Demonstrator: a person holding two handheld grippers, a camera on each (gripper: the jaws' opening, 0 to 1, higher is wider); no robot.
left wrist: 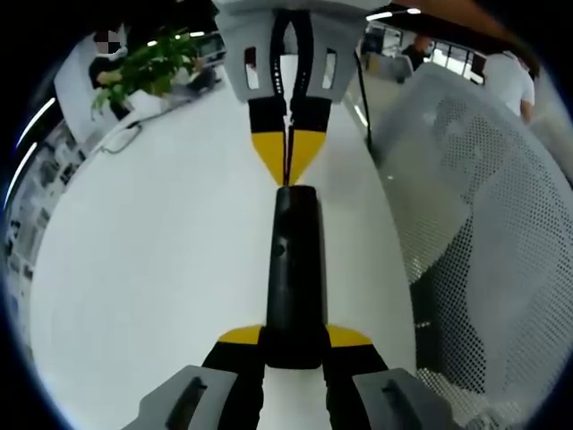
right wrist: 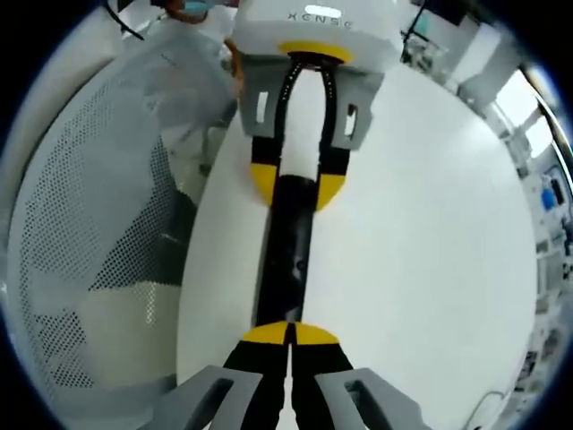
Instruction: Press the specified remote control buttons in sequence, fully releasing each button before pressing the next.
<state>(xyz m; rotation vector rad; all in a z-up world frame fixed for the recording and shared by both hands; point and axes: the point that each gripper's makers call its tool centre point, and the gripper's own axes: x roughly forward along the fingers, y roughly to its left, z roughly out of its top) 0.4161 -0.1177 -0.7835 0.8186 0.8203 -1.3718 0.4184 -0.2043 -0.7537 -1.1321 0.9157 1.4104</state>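
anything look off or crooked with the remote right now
Nothing stands out. The slim black remote control lies straight between the two grippers over the white table, clamped at one end by the left gripper, with the shut tips of the right gripper at its other end.

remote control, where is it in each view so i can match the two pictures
Left gripper view: the black remote control runs up the centre, near end clamped in the left claw, far end at the right claw's shut tips.
Right gripper view: the remote control runs up the centre from the right claw.
Shared landmark: the mesh chair beside the white table.
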